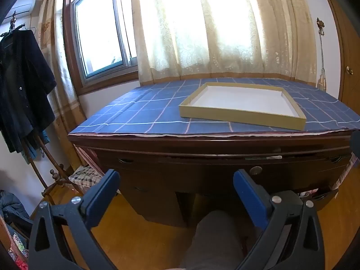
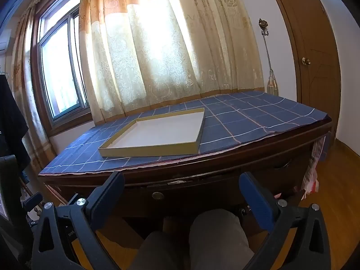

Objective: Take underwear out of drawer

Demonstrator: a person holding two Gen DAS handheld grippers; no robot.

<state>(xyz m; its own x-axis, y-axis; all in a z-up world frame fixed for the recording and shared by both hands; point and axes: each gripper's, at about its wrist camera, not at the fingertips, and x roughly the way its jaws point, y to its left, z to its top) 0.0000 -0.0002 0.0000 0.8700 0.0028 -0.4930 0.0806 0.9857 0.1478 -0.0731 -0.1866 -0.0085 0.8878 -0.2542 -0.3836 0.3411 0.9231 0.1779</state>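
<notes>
Item 1, nearest the lens: my left hand-held gripper [image 1: 176, 180], jaws spread wide, nothing between them; I hold it short of the desk front, in my judgement ready for the drawer.

Item 2: my right hand-held gripper [image 2: 181, 183], likewise released and empty, aimed at the same front.

Item 3: drawer [image 2: 202, 193] under the surface's front edge, shut, round knob [image 2: 157, 195] at its middle. A pale scrap [image 2: 177, 181] shows at the seam above it; I cannot identify it.

Item 4: underwear, not visible; presumably inside the closed drawer.

Item 5: shallow empty tray [image 1: 241, 112] near the surface's front edge, probably the receiving spot.

Item 6: knees [image 2: 216, 236] in grey trousers below, cut off by the frame.
</notes>
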